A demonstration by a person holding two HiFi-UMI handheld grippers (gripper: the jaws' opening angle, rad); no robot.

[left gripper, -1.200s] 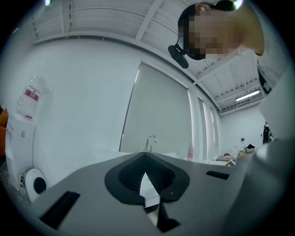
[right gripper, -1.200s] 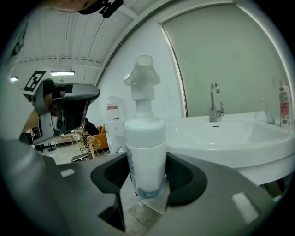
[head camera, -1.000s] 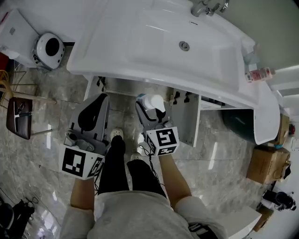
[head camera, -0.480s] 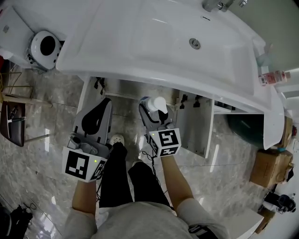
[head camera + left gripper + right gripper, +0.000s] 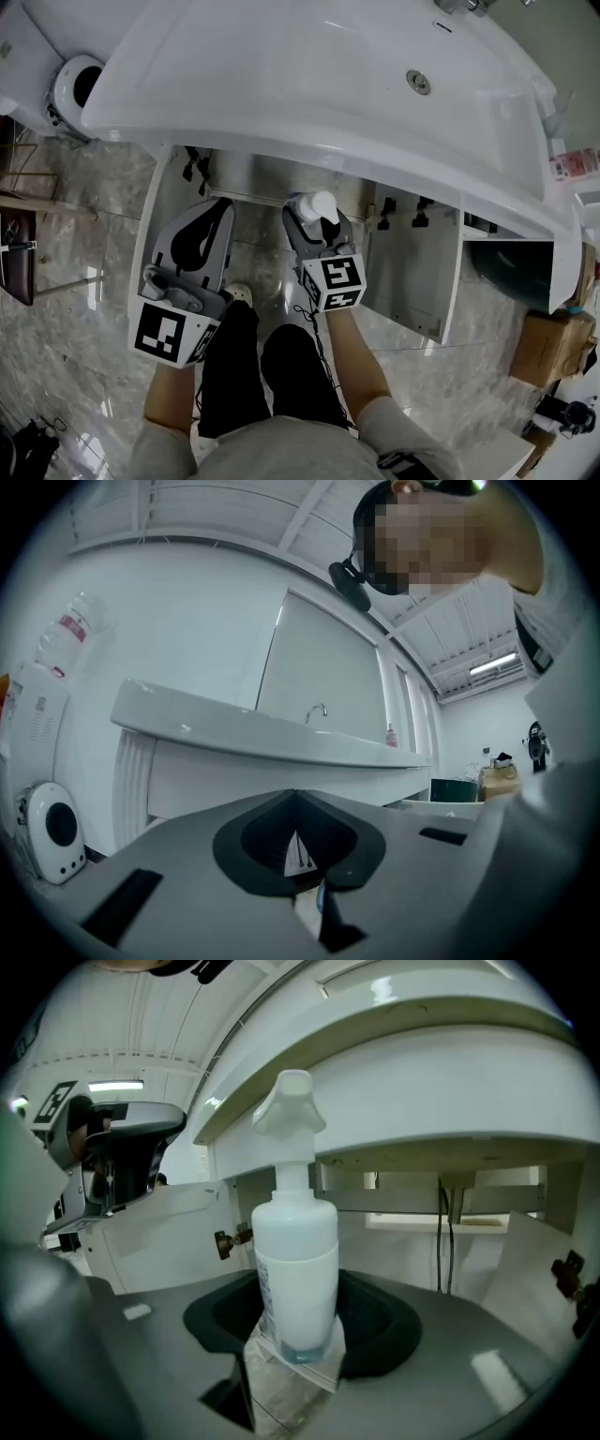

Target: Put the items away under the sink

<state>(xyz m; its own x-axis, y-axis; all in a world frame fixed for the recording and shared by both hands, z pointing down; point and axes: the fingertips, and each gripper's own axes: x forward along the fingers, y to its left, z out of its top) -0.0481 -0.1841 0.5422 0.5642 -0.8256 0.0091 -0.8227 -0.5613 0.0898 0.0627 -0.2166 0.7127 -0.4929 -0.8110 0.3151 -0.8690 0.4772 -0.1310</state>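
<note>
- The right gripper [image 5: 298,1340] has its jaws clamped on a white pump bottle [image 5: 295,1260], held upright (pump head on top).
- The bottle is at the mouth of the open cabinet [image 5: 267,192] beneath the sink [image 5: 281,84], with the cabinet's right door [image 5: 412,272] swung wide.
- The left gripper [image 5: 298,850] has its jaws together with nothing between them, and sits beside the right one.

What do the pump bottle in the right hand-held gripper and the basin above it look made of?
Pump bottle: likely plastic, matte translucent white, with a bluish tint at its base. Basin: probably glazed ceramic or cast resin, glossy white with sharp light reflections; the look can't settle which.
</note>
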